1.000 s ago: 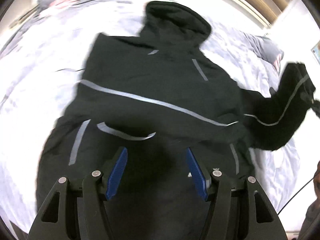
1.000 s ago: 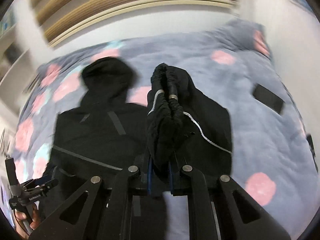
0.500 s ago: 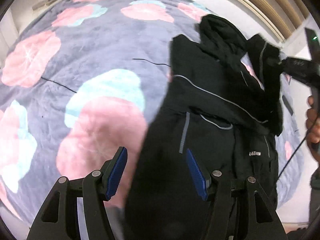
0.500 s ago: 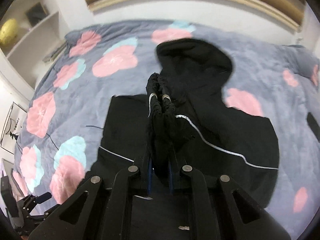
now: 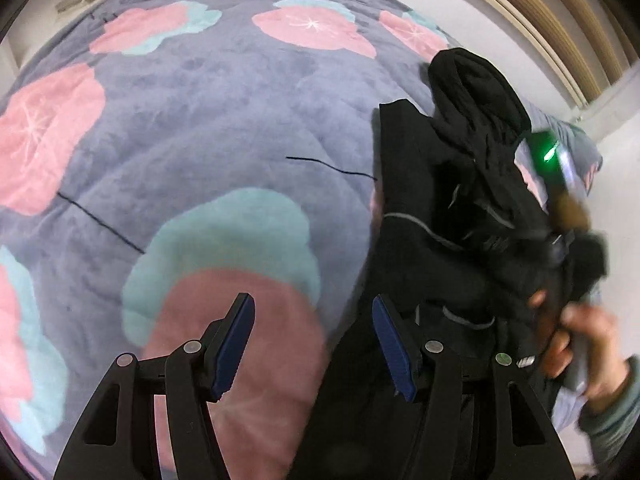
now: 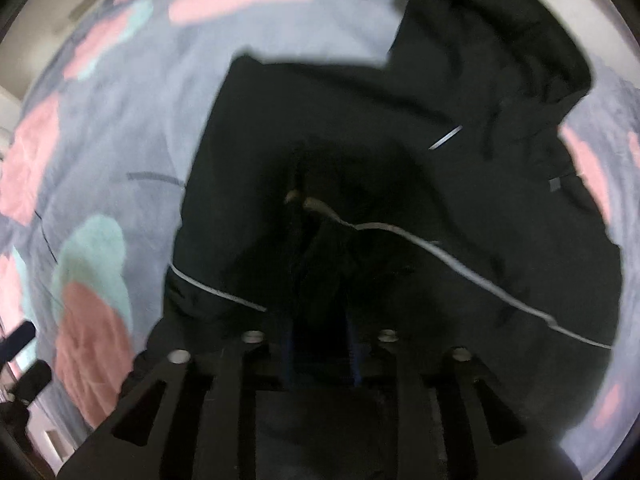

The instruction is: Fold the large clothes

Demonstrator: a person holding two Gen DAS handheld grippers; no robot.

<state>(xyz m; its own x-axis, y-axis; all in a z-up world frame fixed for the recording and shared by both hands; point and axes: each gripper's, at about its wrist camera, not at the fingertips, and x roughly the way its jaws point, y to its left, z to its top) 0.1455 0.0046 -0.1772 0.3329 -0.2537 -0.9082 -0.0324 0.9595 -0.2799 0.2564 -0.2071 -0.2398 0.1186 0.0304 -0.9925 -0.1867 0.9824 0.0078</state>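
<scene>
While the black jacket (image 6: 400, 184) lies spread on the plush bedspread (image 5: 192, 128), its hood (image 6: 492, 36) points toward the far edge of the bed and one sleeve (image 6: 316, 248) is drawn across the body panel. Fabric is matte and soft-looking, with thin grey piping (image 6: 472, 276) running in long curved lines. Bedspread is fleecy, lavender-grey, printed with rounded pink and teal blossom shapes; two thin dark threads (image 5: 332, 166) lie on it.

Right gripper (image 6: 320, 344): jaws nearly closed, a bunched fold of the sleeve clamped between them, cuff end protruding forward. View is motion-blurred.

Left gripper (image 5: 312, 344): jaws wide apart, nothing between them; blue ribbed pads (image 5: 234, 346) visible. It hangs above the bedspread, just beside the jacket's near edge (image 5: 400, 240).

Person's hand (image 5: 580, 344) grips the other device at the right of the left view, over the jacket.
</scene>
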